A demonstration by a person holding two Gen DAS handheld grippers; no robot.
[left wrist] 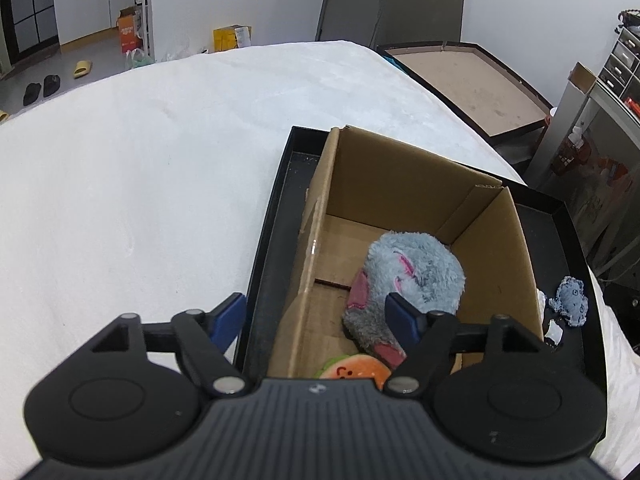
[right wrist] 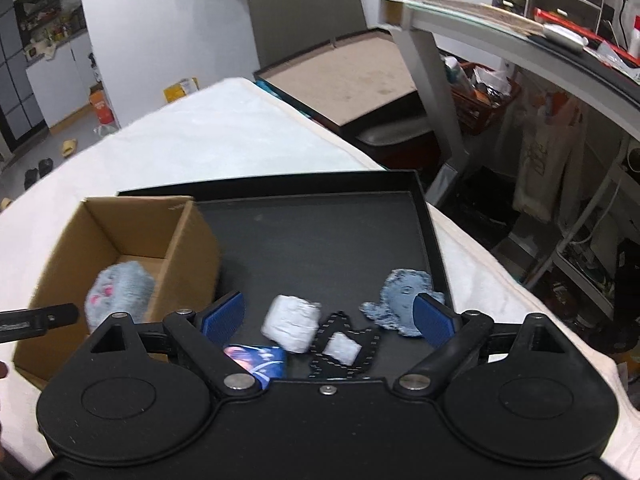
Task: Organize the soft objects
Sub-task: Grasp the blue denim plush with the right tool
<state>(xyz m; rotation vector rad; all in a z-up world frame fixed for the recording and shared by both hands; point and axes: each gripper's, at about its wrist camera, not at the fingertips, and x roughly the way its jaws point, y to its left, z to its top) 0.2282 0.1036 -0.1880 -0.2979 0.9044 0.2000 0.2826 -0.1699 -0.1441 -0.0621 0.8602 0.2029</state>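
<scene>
Sorting is midway: the left tongs (left wrist: 320, 316) stand open and empty over the cardboard box (left wrist: 400, 184), where a grey plush toy (left wrist: 412, 276) and an orange plush (left wrist: 356, 370) already lie. The right tongs (right wrist: 328, 316), also wide and empty, hover above the black tray (right wrist: 320, 232). Next they should probably close on the white bundle (right wrist: 290, 322); a blue plush (right wrist: 400, 292) and a patterned pouch (right wrist: 344, 350) wait beside it.

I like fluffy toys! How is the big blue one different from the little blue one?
The big plush is puffy, with pink patches, and lies inside the cardboard box. The little plush is flat, without pink, and lies outside the box on the black tray. Both are blue-grey and fuzzy.
</scene>
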